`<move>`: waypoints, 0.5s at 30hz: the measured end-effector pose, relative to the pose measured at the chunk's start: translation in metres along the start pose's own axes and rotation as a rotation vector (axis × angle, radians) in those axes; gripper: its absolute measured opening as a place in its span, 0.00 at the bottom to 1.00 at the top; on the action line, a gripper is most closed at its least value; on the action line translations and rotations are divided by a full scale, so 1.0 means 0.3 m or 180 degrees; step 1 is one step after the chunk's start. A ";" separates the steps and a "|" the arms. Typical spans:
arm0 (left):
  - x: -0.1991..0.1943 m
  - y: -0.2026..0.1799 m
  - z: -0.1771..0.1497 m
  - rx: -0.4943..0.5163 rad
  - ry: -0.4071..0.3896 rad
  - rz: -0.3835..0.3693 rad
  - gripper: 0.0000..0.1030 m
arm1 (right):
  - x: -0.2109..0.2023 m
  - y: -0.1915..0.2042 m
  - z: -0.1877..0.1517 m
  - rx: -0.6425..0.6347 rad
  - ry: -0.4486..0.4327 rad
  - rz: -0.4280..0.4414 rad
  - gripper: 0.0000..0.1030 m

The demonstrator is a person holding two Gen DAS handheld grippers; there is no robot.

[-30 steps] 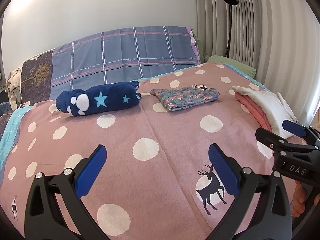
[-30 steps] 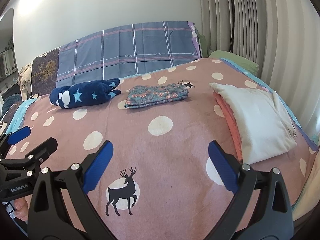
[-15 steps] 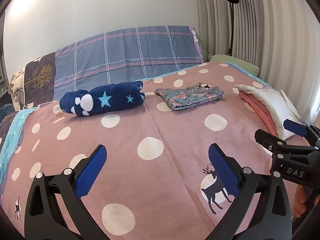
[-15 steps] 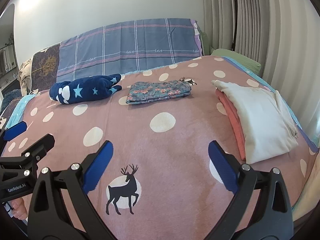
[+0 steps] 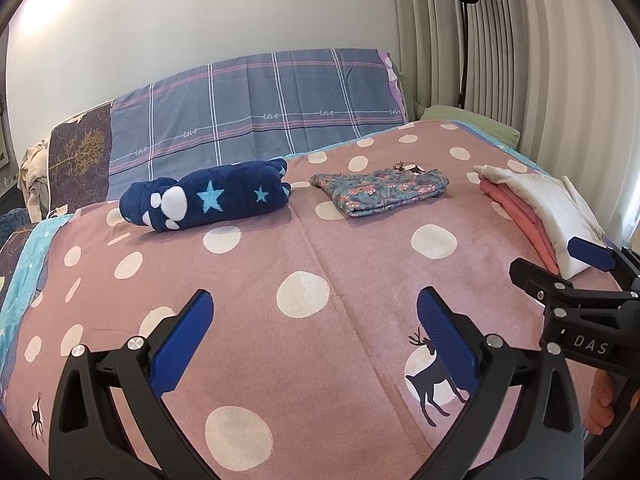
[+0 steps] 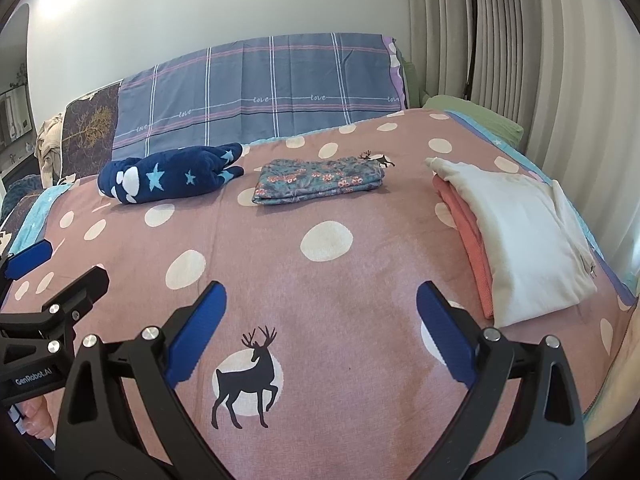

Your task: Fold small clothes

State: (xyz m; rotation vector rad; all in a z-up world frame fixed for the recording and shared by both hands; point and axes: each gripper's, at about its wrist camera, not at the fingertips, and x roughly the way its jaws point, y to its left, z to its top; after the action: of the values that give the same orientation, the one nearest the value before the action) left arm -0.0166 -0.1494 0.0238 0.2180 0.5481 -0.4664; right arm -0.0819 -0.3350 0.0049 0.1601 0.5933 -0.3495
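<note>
My left gripper (image 5: 312, 332), marked "GenRobot.AI", and right gripper (image 6: 320, 326), marked "DAS", both gape empty over the blanket (image 6: 340, 280).

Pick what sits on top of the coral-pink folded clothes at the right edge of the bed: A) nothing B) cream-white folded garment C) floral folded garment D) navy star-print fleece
B: the cream-white folded garment lies on the coral-pink folded clothes, whose edges show along its left side; the navy star-print fleece and floral folded garment lie apart, farther back on the bed.
</note>
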 end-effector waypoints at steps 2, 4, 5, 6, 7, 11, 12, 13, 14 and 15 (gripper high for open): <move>0.001 -0.001 0.001 0.0006 0.0003 -0.0004 0.99 | 0.002 -0.001 0.000 -0.0002 0.0002 0.0000 0.95; 0.001 -0.002 0.000 0.0011 0.0001 -0.0004 0.99 | 0.002 -0.001 0.000 0.0004 0.0004 0.0002 0.95; 0.002 -0.002 0.000 0.0017 0.0004 -0.0007 0.99 | 0.001 -0.001 0.000 0.0002 0.0002 0.0002 0.95; 0.003 -0.004 0.000 0.0020 0.0007 -0.0005 0.99 | 0.001 -0.001 0.000 0.0000 0.0002 0.0002 0.95; 0.004 -0.004 -0.001 0.0019 0.0010 -0.0003 0.99 | 0.001 0.000 0.000 -0.0001 0.0000 -0.0001 0.95; 0.006 -0.002 -0.006 0.0013 0.0030 -0.0007 0.99 | 0.001 0.000 -0.003 -0.0002 -0.0001 -0.0005 0.95; 0.007 -0.001 -0.007 0.0010 0.0031 -0.0008 0.99 | 0.000 0.000 -0.002 0.0000 -0.0002 -0.0006 0.95; 0.006 -0.001 -0.008 0.0008 0.0034 -0.0008 0.99 | 0.000 -0.001 -0.002 -0.0001 -0.0001 -0.0006 0.95; 0.008 -0.001 -0.009 0.0008 0.0040 -0.0011 0.99 | 0.000 0.000 -0.005 -0.0002 -0.0001 -0.0009 0.95; 0.009 -0.003 -0.009 0.0011 0.0044 -0.0012 0.99 | 0.000 0.000 -0.005 -0.0004 0.0001 -0.0009 0.95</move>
State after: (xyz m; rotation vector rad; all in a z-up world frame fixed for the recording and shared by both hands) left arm -0.0162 -0.1505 0.0200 0.2237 0.5614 -0.4697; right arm -0.0826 -0.3348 0.0036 0.1582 0.5941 -0.3519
